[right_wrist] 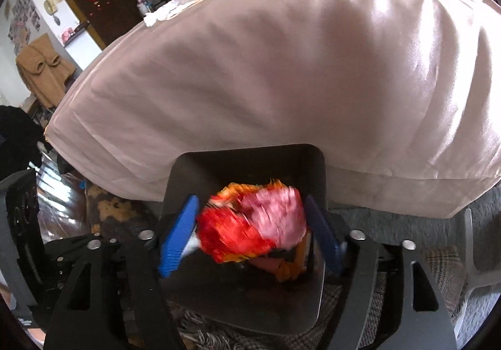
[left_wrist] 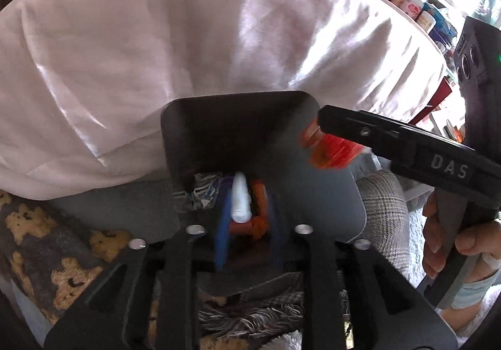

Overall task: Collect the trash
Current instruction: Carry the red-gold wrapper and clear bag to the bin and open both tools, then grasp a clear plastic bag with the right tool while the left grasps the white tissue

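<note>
Crumpled red-and-pink wrapper (right_wrist: 250,224) sits between the right gripper's (right_wrist: 250,234) wide fingers above the dark square bin (right_wrist: 247,159); dropping it seems next.

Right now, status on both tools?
Right tool over bin, red-pink wrapper blurred between its pads. Left tool open at bin mouth. Nothing blocking.

The red and pink wrapper (right_wrist: 250,228) between the right gripper's (right_wrist: 250,231) jaws is smeared with blur, so its shape and print cannot be read. It hides most of the trash under it in the dark bin (right_wrist: 247,162). In the left wrist view the same wrapper (left_wrist: 332,146) is a fuzzy red patch, half hidden behind the black jaw. The bin's (left_wrist: 238,118) bottom is too dark to see.
</note>
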### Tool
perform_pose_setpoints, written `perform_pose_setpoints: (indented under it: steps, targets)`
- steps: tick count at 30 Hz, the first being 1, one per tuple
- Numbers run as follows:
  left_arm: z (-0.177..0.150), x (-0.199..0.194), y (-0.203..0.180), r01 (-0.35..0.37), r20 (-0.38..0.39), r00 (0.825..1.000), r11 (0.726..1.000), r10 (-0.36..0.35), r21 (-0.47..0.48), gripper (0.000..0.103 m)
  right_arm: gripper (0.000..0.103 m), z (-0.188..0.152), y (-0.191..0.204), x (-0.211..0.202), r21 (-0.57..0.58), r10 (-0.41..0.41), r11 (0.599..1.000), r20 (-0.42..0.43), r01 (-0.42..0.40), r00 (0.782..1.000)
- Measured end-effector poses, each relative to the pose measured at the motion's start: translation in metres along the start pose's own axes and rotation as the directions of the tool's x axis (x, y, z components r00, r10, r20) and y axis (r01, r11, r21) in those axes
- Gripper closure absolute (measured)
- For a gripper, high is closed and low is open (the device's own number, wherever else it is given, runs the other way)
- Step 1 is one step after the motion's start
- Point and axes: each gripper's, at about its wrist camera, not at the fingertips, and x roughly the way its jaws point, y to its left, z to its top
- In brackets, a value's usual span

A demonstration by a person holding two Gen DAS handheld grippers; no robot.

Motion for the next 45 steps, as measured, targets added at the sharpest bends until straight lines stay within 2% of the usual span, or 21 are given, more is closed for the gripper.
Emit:
perform_pose_setpoints:
  steps: [2,4,7,10,12,18,26,29,34,38,42,45]
  targets:
    - [0.0,-0.003,0.002,-0.013,0.008,1.0,1.0,0.013,-0.001,0.064,0.018,0.002,-0.004,-0.003,0.008,-0.008,1.0,0.011,0.008,1.0]
    - [-0.001,-0.01,0.005,-0.023,0.03,0.999,1.0,0.023,-0.005,0.044,0.015,0.004,-0.008,-0.009,0.018,-0.014,1.0,0.026,0.014,1.0]
    - [0.0,-0.025,0.009,-0.04,0.065,0.997,0.999,0.04,-0.005,0.027,0.008,0.007,-0.014,-0.027,0.022,-0.037,0.999,0.067,0.036,0.997]
    - [0.004,-0.044,0.013,-0.078,0.109,0.991,0.997,0.078,-0.002,0.014,0.004,0.016,-0.018,-0.05,0.019,-0.065,0.998,0.119,0.063,0.991]
    - [0.01,-0.056,0.015,-0.103,0.135,0.986,0.995,0.102,0.004,0.009,0.004,0.026,-0.02,-0.069,0.011,-0.083,0.997,0.162,0.083,0.983]
    - [0.041,-0.093,0.027,-0.149,0.219,0.965,0.989,0.145,0.004,0.008,0.004,0.067,-0.022,-0.107,-0.008,-0.125,0.991,0.261,0.132,0.957]
    - [0.101,-0.116,0.044,-0.215,0.278,0.939,0.977,0.204,0.007,0.008,0.004,0.128,-0.006,-0.117,-0.048,-0.119,0.989,0.329,0.142,0.937]
    - [0.122,-0.117,0.05,-0.218,0.282,0.937,0.976,0.207,0.007,0.008,0.004,0.147,0.007,-0.11,-0.071,-0.093,0.99,0.334,0.124,0.938]
    - [0.16,-0.112,0.062,-0.244,0.296,0.926,0.97,0.233,-0.001,0.008,0.004,0.187,0.03,-0.079,-0.095,-0.038,0.993,0.293,0.069,0.955]
    - [0.187,-0.099,0.069,-0.249,0.278,0.93,0.969,0.238,0.003,0.008,0.004,0.216,0.043,-0.047,-0.096,-0.013,0.995,0.251,0.038,0.968]
    - [0.206,-0.081,0.076,-0.239,0.247,0.941,0.971,0.231,0.003,0.008,0.004,0.232,0.058,-0.021,-0.115,-0.015,0.992,0.225,0.042,0.974]
    - [0.218,-0.067,0.08,-0.243,0.228,0.945,0.97,0.236,0.003,0.008,0.019,0.243,0.068,0.0,-0.131,0.0,0.991,0.194,0.026,0.981]
